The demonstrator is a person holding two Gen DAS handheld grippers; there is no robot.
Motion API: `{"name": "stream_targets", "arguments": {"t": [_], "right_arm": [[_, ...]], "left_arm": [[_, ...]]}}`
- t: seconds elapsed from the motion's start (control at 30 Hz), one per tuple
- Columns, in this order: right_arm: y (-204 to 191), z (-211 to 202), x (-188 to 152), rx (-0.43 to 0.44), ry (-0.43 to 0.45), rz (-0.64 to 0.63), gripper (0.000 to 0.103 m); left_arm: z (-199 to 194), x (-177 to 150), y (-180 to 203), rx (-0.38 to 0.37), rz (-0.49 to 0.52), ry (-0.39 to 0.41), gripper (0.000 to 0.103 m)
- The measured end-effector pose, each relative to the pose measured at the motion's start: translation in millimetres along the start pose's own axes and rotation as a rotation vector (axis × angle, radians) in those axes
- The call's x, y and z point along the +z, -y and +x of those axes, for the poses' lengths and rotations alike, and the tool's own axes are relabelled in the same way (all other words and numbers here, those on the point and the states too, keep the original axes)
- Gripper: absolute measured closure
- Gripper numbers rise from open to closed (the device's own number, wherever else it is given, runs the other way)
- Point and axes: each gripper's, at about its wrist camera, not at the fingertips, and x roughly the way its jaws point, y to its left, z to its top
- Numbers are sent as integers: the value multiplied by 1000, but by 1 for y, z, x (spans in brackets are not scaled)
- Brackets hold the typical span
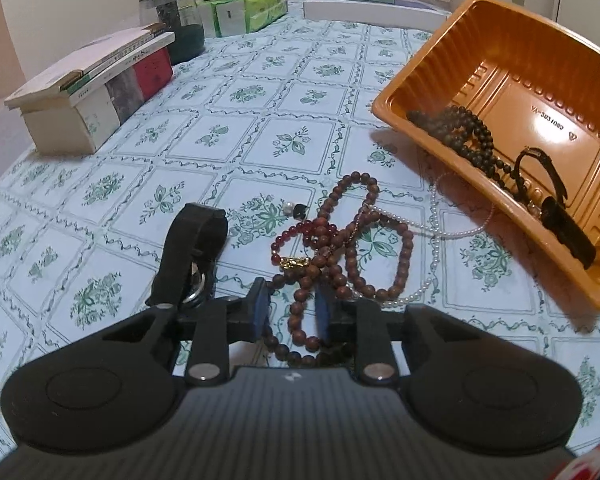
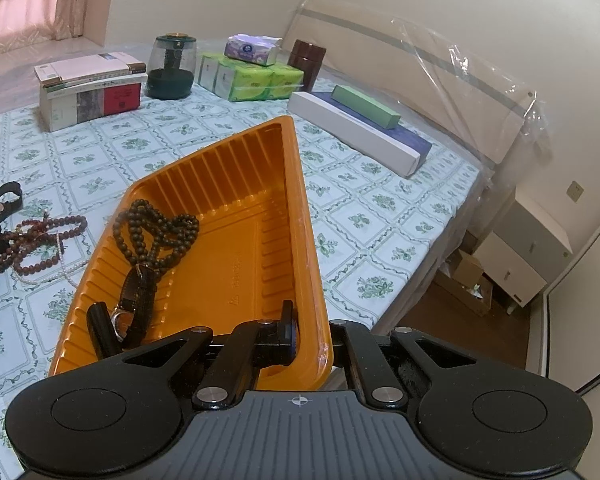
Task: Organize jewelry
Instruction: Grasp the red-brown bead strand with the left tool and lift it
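Note:
A tangle of jewelry lies on the floral bed sheet: a long brown wooden bead strand (image 1: 409,242), a red bead bracelet with a gold charm (image 1: 296,262) and a pearl necklace (image 1: 436,248). My left gripper (image 1: 294,312) is down over the tangle. Its blue pads stand apart, with a length of the brown strand between them. A black watch (image 1: 192,240) lies just left of it. My right gripper (image 2: 300,340) is shut on the near rim of the orange tray (image 2: 228,168), holding it tilted. Dark beads (image 2: 156,228) and a black watch (image 2: 136,296) lie inside the tray.
Along the far side of the bed are stacked books (image 1: 92,92), a glass jar (image 1: 176,20), tissue packs (image 1: 244,8) and a long white box (image 1: 372,12). The bed's edge and a nightstand (image 2: 528,256) are to the right.

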Motion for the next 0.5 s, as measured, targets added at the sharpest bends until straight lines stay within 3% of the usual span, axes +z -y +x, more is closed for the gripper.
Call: {"name": "stream_targets", "arguments": {"t": [0.07, 0.2, 0.5], "right_arm": [[0, 0, 0, 0, 0, 1, 98], [0, 0, 0, 1, 0, 2, 98], [0, 0, 1, 0, 4, 2, 98]], "left_arm": [[0, 1, 1, -4, 25, -8, 97], [-7, 2, 2, 6, 48, -1, 97], [-56, 31, -8, 11, 68, 105, 97]]}}
